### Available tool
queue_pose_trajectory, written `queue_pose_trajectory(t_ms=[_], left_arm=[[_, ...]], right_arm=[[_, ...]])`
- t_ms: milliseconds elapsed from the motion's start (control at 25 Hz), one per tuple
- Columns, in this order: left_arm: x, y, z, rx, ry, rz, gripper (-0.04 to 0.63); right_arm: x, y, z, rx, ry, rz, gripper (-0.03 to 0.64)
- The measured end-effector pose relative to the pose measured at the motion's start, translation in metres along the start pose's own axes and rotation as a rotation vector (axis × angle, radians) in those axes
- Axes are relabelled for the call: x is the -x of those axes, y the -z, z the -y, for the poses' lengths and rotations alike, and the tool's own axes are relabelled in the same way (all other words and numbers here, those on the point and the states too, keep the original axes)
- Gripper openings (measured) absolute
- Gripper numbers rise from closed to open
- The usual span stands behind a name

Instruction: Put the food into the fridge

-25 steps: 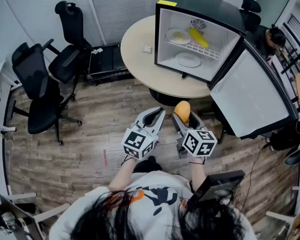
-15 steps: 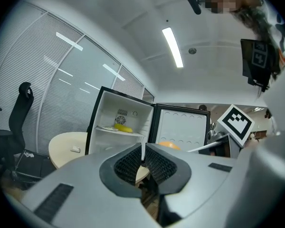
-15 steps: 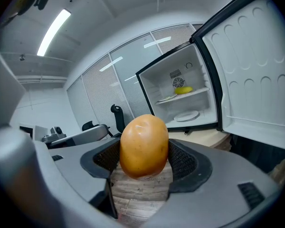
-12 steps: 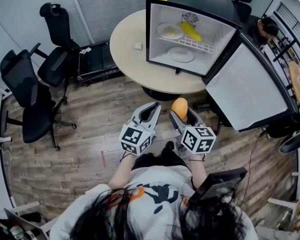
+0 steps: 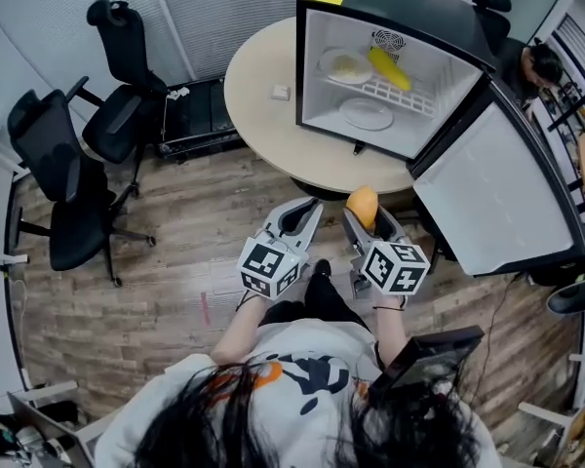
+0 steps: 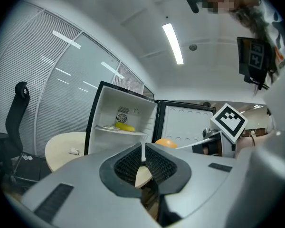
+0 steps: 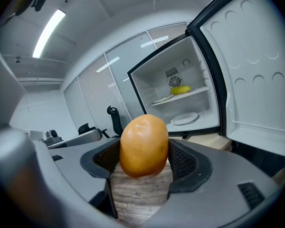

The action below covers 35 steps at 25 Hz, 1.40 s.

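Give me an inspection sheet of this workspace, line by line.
Surface: round table carries the mini fridge, its door wide open.
Job's things: orange-yellow fruit in the right gripper; yellow food and a plate on the upper shelf; empty plate on the fridge bottom.
Clutter: small white object on the table.
Grippers: right gripper shut on the fruit; left gripper shut, empty.
Cables: what looks like a thin cable on the floor by the door.
Surroundings: office chairs, wood floor, a person behind the fridge.

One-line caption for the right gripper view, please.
Right gripper holds an orange food item, facing the open fridge with a plate inside.
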<state>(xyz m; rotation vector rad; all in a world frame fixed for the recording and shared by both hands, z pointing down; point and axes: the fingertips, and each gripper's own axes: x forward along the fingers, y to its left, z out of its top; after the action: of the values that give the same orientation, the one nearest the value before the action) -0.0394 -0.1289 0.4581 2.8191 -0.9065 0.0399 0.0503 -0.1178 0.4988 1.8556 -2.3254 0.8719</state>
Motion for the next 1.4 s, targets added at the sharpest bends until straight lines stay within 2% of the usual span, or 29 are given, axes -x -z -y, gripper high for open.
queue_pose_trajectory(t_ms=[640, 1000, 1400], left_arm=[[-0.112, 0.001, -0.038, -0.014, 0.022, -0.064, 0.017], [-0.157, 0.001, -0.045, -0.024, 0.034, -0.087, 0.017], [-0.191, -0.003, -0.051, -0.033, 0.032, -0.084, 0.017]], right_arm=[[-0.072, -0.056, 0.079, -0.036, 0.015, -0.005, 0.308], [-0.093, -0.086, 0.124, -0.066, 0.044, 0.016, 0.308], [-0.111, -0.124, 0.140, -0.030, 0.038, 0.061, 0.308]])
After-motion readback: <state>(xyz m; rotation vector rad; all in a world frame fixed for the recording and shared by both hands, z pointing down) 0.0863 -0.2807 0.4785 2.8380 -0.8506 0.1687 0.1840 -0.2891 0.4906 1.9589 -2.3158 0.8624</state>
